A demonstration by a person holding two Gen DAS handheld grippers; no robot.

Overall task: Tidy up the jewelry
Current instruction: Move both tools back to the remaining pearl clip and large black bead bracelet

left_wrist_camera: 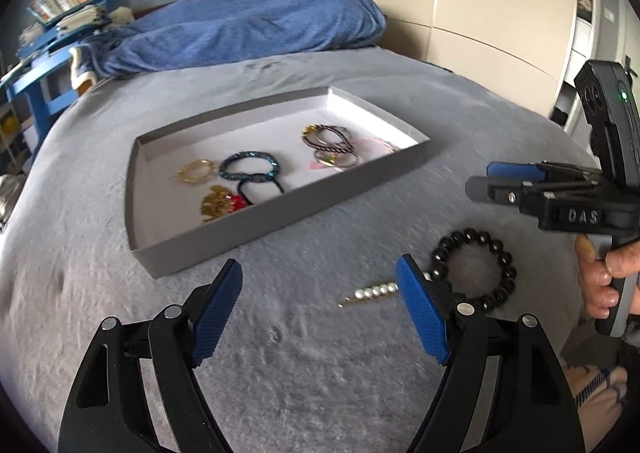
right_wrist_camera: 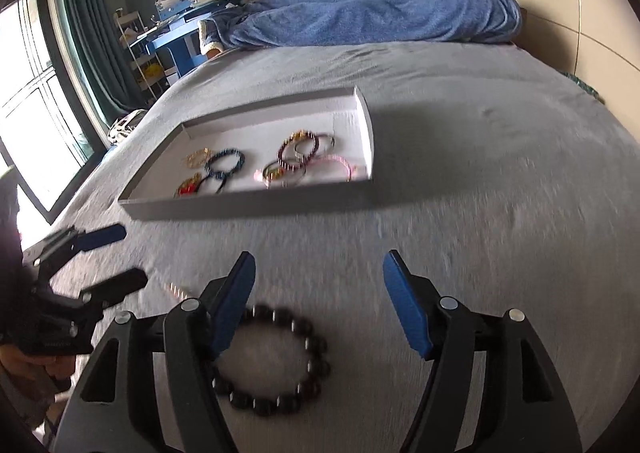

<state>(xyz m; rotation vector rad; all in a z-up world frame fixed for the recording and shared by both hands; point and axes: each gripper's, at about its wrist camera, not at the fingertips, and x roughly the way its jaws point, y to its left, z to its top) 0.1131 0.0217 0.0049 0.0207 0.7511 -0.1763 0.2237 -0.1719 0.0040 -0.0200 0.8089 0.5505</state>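
A shallow grey tray (left_wrist_camera: 224, 249) with a white floor sits on the grey bedspread (left_wrist_camera: 304, 353), and most of the jewelry already lies inside it. Toward its left end are a gold openwork bracelet (left_wrist_camera: 197, 171), a blue braided bracelet (left_wrist_camera: 249, 167), a black hair tie (left_wrist_camera: 260, 189) and a gold-and-red ornament (left_wrist_camera: 221, 203). Toward the right end is an overlapping cluster of dark twisted bangles (left_wrist_camera: 330, 143) with a pink bracelet (left_wrist_camera: 378, 144) just beside them.

Two pieces lie outside the tray on the bedspread, on the near side. A black beaded bracelet (left_wrist_camera: 474, 269) lies flat as an open ring, and a pearl hair pin (left_wrist_camera: 370, 293) lies just to its left, its far end hidden behind the left gripper's pad.

The left gripper (left_wrist_camera: 320, 313) hovers above the bedspread with its jaws spread wide and nothing between them; the hair pin shows in the gap near its right blue pad. The right gripper (right_wrist_camera: 320, 305) is also spread wide and empty, low over the black beaded bracelet (right_wrist_camera: 276, 361), whose left side is hidden behind the left finger. In the left wrist view it comes in from the right edge, held in a hand (left_wrist_camera: 600, 281). A blue blanket (left_wrist_camera: 248, 25) is heaped at the far end of the bed
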